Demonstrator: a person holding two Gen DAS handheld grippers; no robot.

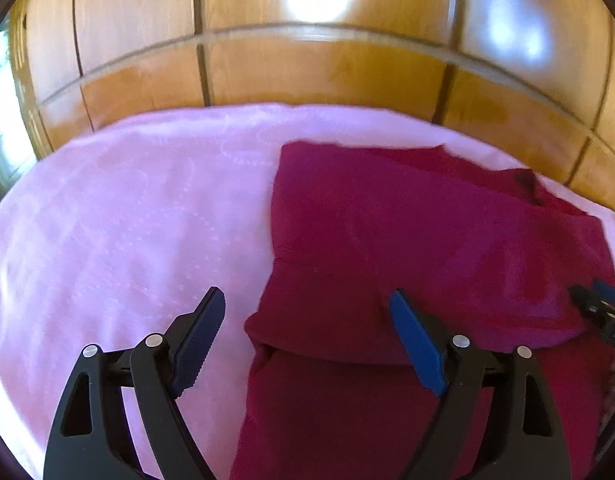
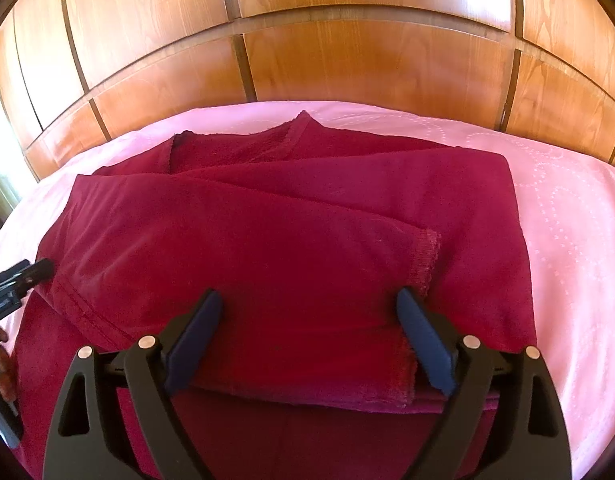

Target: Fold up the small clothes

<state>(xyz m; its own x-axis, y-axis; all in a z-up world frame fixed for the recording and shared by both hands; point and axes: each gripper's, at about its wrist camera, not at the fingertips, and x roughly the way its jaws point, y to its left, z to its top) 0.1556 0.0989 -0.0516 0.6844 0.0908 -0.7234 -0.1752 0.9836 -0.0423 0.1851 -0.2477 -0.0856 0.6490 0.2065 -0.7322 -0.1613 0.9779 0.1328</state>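
On the pink bedspread (image 2: 567, 208) lies a folded maroon garment (image 2: 291, 240), long axis running away toward the wooden headboard (image 2: 347, 64). Right gripper (image 2: 309, 336) hovers over its near folded sleeve — jaws wide, holding nothing. Left gripper (image 1: 307, 336) straddles the garment's left edge — also wide, empty.

The folded knit garment (image 2: 291, 248) is deep crimson all over, with a ribbed cuff (image 2: 425, 260) of the same red. Beneath the garment, the bed's pale pink sheet (image 2: 563, 216) carries faint dotted rings. Behind the bed, the glossy wooden panelling (image 2: 347, 60) is honey-orange with dark seams. Both tongs have black frames and blue pads (image 1: 417, 344).
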